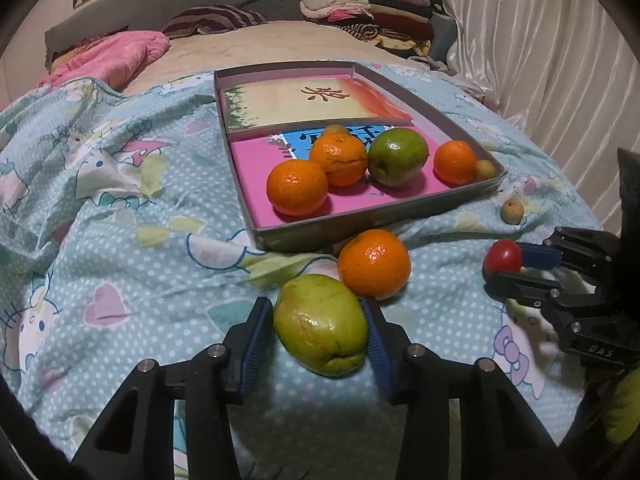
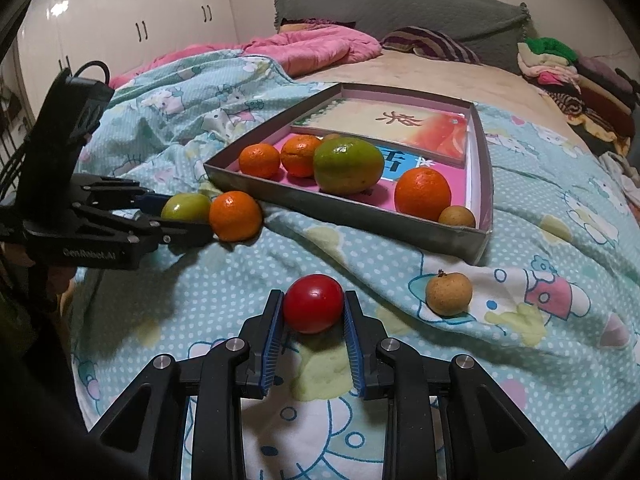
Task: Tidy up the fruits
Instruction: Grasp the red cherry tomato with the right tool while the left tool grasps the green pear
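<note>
Both tools are at the pick-up step on the bed. The left tool [image 1: 320, 330] has its blue pads against the sides of a green fruit [image 1: 321, 323], which lies on the blanket [image 1: 120, 240] touching an orange [image 1: 374, 262] just in front of the tray [image 1: 360, 228]. The right tool [image 2: 313, 312] pinches a small red tomato [image 2: 313, 303] that rests on the blanket. A small brown fruit [image 2: 449, 294] lies loose nearby. Next, each piece likely needs lifting clear and carrying over the tray's wall to join the oranges inside.
</note>
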{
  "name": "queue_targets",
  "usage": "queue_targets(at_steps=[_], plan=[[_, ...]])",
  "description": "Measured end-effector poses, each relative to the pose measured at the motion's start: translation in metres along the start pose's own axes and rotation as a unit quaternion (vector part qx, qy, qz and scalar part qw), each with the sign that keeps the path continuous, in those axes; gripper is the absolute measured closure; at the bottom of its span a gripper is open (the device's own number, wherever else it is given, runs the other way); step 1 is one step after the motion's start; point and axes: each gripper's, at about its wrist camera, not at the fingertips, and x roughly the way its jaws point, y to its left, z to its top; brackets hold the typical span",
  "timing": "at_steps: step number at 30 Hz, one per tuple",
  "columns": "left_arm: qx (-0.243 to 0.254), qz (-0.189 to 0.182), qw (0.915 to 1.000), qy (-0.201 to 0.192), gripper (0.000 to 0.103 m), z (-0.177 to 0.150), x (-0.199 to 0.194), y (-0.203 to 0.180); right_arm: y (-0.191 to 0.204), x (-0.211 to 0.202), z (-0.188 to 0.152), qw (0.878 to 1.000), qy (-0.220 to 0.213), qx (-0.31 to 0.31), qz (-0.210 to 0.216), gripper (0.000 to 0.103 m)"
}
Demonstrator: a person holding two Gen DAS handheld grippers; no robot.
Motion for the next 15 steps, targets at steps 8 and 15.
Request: queue_targets(at_steps=[8, 15], plan=[[0.002, 0.001, 1.0000, 0.001, 0.060, 0.002, -0.002, -0.002, 0.003, -0.008, 0.005, 1.000, -0.024, -0.001, 0.007, 0.074], [-0.014, -0.017, 0.9995, -0.023, 0.060, 0.009, -0.023, 0.007, -0.002, -0.016, 0.006, 0.999, -0.039, 0.009, 0.008, 0.074]])
